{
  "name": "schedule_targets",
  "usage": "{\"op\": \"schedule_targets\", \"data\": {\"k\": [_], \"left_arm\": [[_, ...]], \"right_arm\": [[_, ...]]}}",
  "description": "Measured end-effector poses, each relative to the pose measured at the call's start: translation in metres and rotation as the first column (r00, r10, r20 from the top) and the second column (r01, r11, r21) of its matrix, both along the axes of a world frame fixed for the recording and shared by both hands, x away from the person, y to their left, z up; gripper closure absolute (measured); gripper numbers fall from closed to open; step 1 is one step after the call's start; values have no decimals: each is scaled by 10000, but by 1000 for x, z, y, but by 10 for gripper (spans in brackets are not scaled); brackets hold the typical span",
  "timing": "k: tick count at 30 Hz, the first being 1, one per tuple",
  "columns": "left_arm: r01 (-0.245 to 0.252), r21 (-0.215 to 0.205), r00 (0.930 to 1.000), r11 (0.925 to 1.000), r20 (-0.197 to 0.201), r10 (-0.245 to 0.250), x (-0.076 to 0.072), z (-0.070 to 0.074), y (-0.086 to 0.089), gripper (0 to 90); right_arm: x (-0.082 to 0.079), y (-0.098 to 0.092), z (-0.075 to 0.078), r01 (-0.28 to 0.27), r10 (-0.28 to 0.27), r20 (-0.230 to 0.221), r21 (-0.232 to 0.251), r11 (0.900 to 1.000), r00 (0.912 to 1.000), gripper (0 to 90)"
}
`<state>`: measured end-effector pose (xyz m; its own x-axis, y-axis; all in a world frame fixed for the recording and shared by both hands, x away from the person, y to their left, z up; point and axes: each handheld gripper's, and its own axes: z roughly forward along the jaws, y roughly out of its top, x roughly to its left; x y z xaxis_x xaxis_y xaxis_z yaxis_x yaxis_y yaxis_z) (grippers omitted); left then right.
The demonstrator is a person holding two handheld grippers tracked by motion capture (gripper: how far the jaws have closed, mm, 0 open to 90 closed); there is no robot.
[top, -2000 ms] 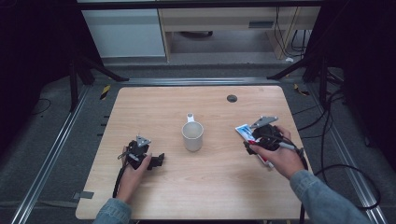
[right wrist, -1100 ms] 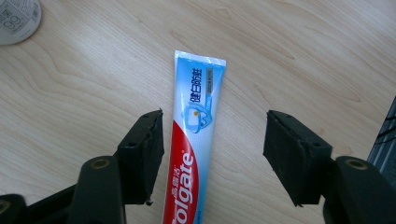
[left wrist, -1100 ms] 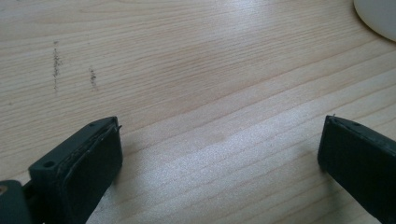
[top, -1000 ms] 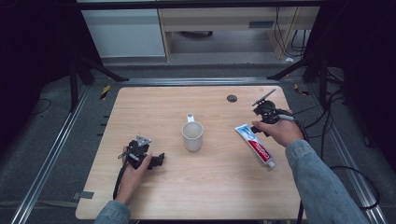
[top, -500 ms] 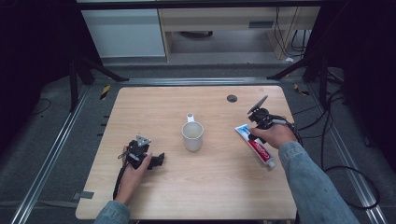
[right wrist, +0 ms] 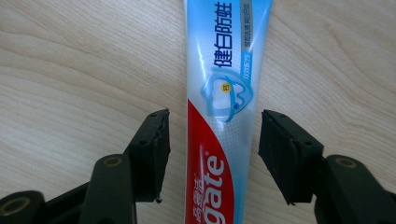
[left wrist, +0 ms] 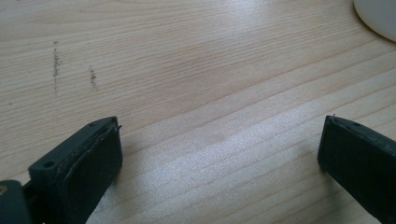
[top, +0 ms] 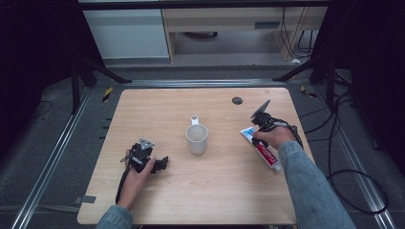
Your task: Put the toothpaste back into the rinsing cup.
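In the right gripper view, the fingers (right wrist: 152, 149) of the right gripper (right wrist: 212, 154) are seen on either side of a toothpaste tube (right wrist: 224, 93), one on each flank, with a narrow strip of wood showing between each pad and the tube. The tube is not yet pressed; the fingers are open, and they have just been closing around it. The tube is laid flat on the counter (right wrist: 70, 70), its red end toward the camera and its blue-and-white end pointing away.

In the high view, the right gripper (top: 261, 125) is held low over the upper end of the toothpaste tube (top: 265, 155), which lies slantwise near the right edge of the counter (top: 215, 191), well apart from the white mug (top: 197, 138) standing upright at the middle.

In the left gripper view, the fingers (left wrist: 88, 163) of the left gripper (left wrist: 219, 154) are spread wide with bare wood between them, and the rim of the mug (left wrist: 378, 16) is glimpsed at the top right corner. In the high view, the left gripper (top: 160, 164) is rested on the counter at the left, pointing toward the mug.
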<state>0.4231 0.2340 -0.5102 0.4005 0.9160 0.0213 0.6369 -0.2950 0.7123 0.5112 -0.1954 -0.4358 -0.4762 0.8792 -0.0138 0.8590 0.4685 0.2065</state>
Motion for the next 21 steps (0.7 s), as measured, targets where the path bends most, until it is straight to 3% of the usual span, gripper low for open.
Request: {"op": "schedule_targets", "data": {"k": [7, 21], "left_arm": [[-9, -9, 10000, 10000, -10, 9, 0, 0, 0, 0], [7, -12, 10000, 10000, -4, -7, 0, 0, 0, 0]], "right_arm": [[11, 0, -12, 195, -202, -268, -273, 9994, 9994, 456], [20, 3, -22, 316, -328, -538, -226, 9992, 9980, 465]]}}
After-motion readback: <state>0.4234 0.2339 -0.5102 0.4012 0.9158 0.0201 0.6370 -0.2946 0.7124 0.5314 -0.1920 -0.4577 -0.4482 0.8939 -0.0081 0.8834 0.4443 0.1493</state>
